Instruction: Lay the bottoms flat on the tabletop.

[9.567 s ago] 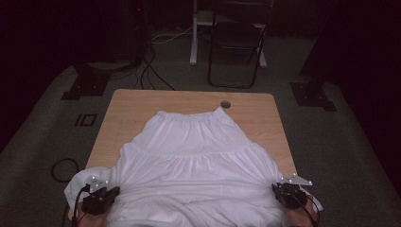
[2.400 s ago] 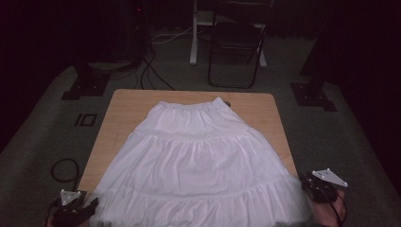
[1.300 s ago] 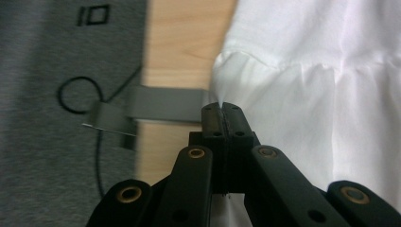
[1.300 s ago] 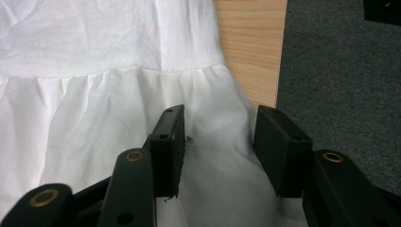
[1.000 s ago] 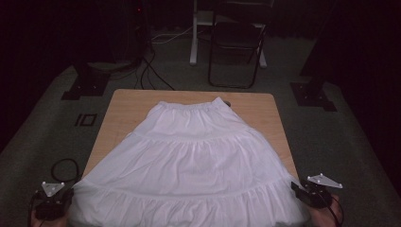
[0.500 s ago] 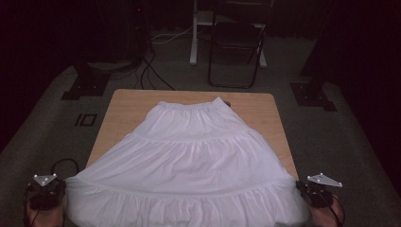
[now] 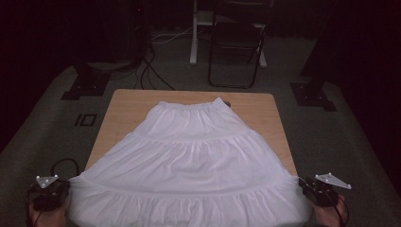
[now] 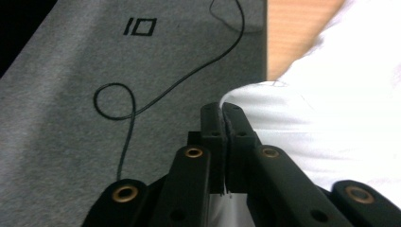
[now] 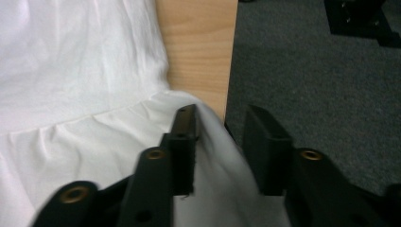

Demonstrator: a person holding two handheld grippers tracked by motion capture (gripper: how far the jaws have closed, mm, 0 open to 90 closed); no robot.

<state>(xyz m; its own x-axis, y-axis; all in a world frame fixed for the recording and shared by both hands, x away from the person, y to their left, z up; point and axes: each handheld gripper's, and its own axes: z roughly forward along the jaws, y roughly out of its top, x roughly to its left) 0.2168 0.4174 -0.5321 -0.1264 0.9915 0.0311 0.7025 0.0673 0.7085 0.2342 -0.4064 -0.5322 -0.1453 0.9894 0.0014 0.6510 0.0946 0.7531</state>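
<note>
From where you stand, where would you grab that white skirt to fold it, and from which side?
Probably by the two hem corners, each from its own side. The skirt lies flat, waistband far, and its hem flares past the table edges, so the corners hang free. The left gripper pinches one; the right gripper, jaws just opening, has cloth loose between them.

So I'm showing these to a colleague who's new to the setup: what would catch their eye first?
The white skirt, spread flat and fanned across the wooden table, waistband at the far end. Then the left gripper and right gripper at its two near hem corners: the left is shut on the hem, while the right's jaws have just been opening, with cloth between them.
</note>
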